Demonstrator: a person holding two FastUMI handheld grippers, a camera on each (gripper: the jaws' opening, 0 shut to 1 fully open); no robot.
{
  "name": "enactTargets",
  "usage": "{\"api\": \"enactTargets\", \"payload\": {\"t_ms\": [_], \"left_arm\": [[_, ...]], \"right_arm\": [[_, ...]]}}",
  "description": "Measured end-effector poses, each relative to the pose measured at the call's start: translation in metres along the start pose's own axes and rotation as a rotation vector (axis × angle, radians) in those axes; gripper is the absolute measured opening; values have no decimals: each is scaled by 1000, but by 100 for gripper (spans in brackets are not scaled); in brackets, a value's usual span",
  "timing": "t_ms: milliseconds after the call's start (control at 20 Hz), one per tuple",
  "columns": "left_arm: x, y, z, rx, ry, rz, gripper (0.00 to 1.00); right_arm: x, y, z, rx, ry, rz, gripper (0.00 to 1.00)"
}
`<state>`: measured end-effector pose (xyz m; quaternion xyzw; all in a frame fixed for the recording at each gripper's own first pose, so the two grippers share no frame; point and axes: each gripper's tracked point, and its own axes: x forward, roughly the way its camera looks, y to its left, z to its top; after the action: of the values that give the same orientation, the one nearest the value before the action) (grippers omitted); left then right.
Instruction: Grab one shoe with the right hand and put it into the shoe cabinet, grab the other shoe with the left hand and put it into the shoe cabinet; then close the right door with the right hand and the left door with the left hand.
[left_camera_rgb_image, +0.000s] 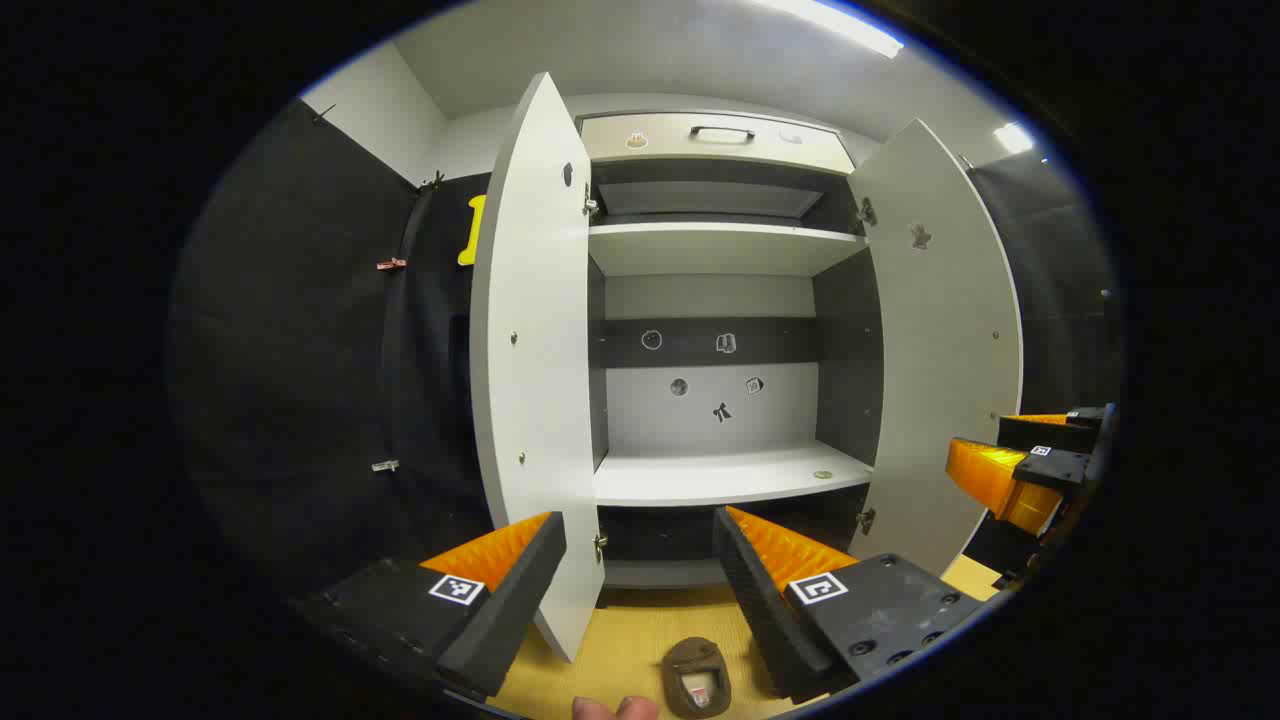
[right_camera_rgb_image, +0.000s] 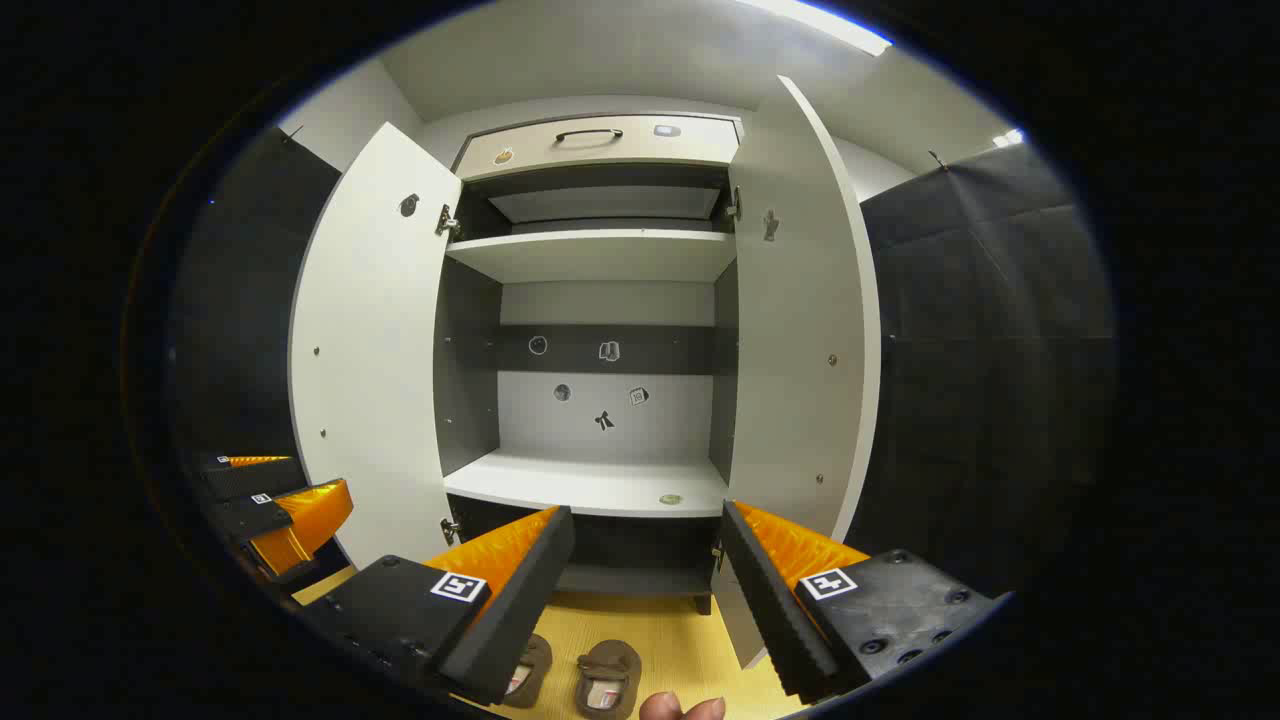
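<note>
The white shoe cabinet (left_camera_rgb_image: 720, 470) (right_camera_rgb_image: 600, 480) stands ahead with both doors swung wide; its shelves hold no shoes. A brown shoe (left_camera_rgb_image: 697, 675) lies on the yellow floor below my left gripper (left_camera_rgb_image: 640, 570), which is open and empty. In the right gripper view two brown shoes (right_camera_rgb_image: 608, 678) (right_camera_rgb_image: 525, 668) sit side by side on the floor under my right gripper (right_camera_rgb_image: 645, 570), also open and empty. The left door (left_camera_rgb_image: 535, 360) (right_camera_rgb_image: 370, 380) and the right door (left_camera_rgb_image: 945, 340) (right_camera_rgb_image: 800, 330) flank the opening. Each view catches the other gripper at its edge (left_camera_rgb_image: 1020, 470) (right_camera_rgb_image: 270, 505).
A drawer with a handle (left_camera_rgb_image: 720, 135) (right_camera_rgb_image: 590, 135) tops the cabinet. Black cloth walls (left_camera_rgb_image: 300, 350) (right_camera_rgb_image: 980, 350) close in on both sides. A person's toes (left_camera_rgb_image: 615, 708) (right_camera_rgb_image: 680, 708) show at the bottom edge on the yellow floor (left_camera_rgb_image: 630, 640).
</note>
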<state>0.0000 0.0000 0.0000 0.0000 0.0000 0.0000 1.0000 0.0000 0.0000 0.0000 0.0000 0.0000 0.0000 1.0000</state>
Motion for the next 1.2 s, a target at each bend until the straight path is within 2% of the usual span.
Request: {"api": "enactTargets", "payload": {"t_ms": [600,700,800,1000,1200], "left_arm": [[9,1,-6,-2,6,-2,95],[8,2,-7,-3,5,0,95],[10,4,-8,-4,5,-1,95],[11,11,-13,1,0,13,95],[9,20,-20,14,-5,31,95]], "right_arm": [[4,2,-7,-7,11,3,98],[4,6,-10,-6,18,15,100],[5,9,-17,1,36,27,98],[5,26,-57,30,141,84,98],[-6,40,-131,36,301,115,99]]}}
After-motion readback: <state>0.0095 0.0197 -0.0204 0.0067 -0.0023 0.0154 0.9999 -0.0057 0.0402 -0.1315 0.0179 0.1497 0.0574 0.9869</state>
